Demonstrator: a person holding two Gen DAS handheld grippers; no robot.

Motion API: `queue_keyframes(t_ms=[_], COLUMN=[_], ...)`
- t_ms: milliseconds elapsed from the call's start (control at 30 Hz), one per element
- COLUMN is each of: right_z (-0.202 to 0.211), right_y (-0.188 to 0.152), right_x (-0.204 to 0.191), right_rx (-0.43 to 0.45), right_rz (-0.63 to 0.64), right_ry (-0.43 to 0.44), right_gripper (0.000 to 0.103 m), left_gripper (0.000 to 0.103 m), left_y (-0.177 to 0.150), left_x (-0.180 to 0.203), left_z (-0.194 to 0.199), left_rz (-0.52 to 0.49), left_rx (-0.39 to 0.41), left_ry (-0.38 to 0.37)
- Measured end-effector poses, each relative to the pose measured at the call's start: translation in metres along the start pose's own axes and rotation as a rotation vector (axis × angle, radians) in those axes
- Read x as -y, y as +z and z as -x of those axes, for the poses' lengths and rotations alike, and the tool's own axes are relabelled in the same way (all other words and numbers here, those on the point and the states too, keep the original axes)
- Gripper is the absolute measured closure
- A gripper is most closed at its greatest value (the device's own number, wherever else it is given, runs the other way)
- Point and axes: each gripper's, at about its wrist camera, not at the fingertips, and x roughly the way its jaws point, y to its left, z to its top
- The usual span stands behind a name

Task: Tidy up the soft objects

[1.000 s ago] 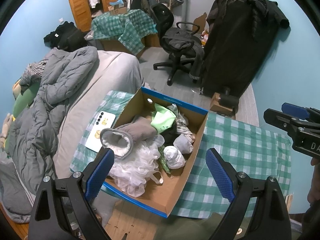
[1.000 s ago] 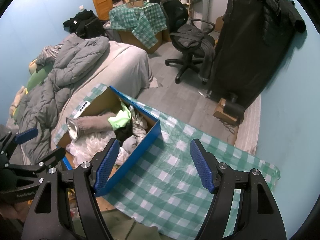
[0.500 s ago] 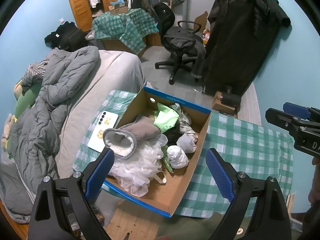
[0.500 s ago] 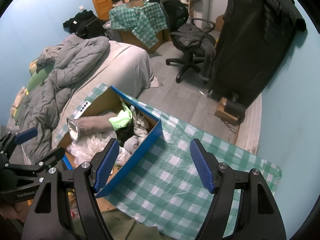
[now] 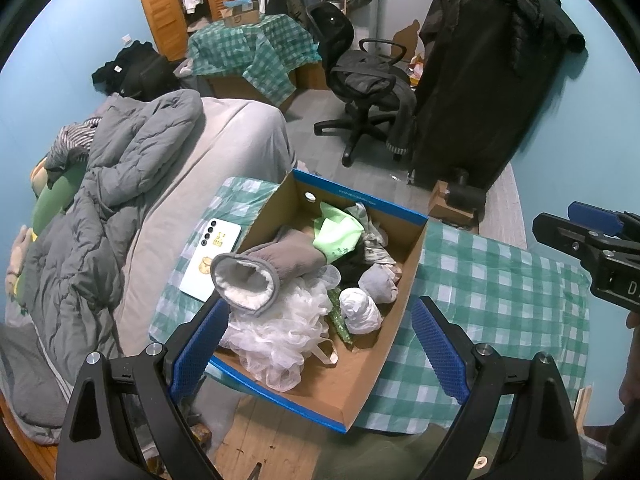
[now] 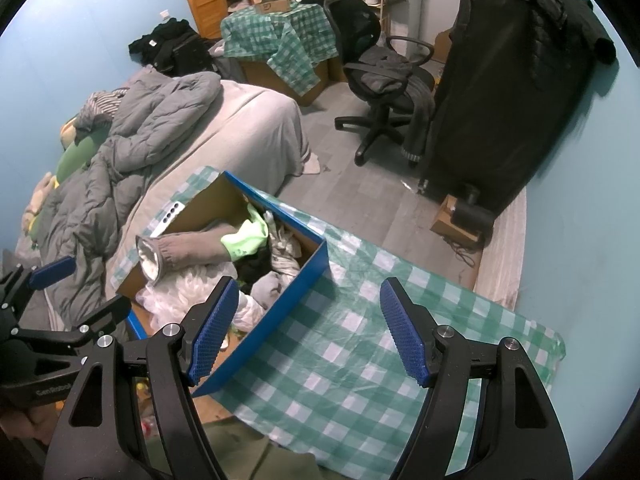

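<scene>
Left gripper (image 5: 318,346) and right gripper (image 6: 308,330): black triangular-cutout arms, blue cross-hatched finger pads (image 5: 199,350), silver pivot screws (image 5: 93,357). White lettering on the body at lower left of right view.

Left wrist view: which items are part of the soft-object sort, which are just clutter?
Job:
cardboard box
grey fleece-lined sleeve
green glove
white mesh pouf
white balled sock
checked cloth

Lying about:
phone
grey duvet
office chair
black garment rack
</scene>
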Motion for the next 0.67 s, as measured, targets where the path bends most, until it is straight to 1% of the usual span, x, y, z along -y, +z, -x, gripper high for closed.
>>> queue_keyframes(t_ms=[133, 333, 667], right_z=[0.0, 0.0, 0.0], right_y=[0.0, 0.0, 0.001], right_x=[0.0, 0.001, 0.0], right_rx=[0.001, 0.0, 0.002], right_rz=[0.0, -0.002, -0.004], right_ry=[0.0, 0.0, 0.0], right_gripper=[0.03, 0.03, 0.03], left_gripper=[0.009, 0.009, 0.009], left_y=[-0.005, -0.004, -0.011], left_x=[-0.009, -0.008, -0.013], left_z=[0.001, 0.001, 0.002], left_rz=[0.007, 0.005, -0.001], left_rx=[-0.003, -0.005, -0.01], left_ry=[0.004, 0.003, 0.003])
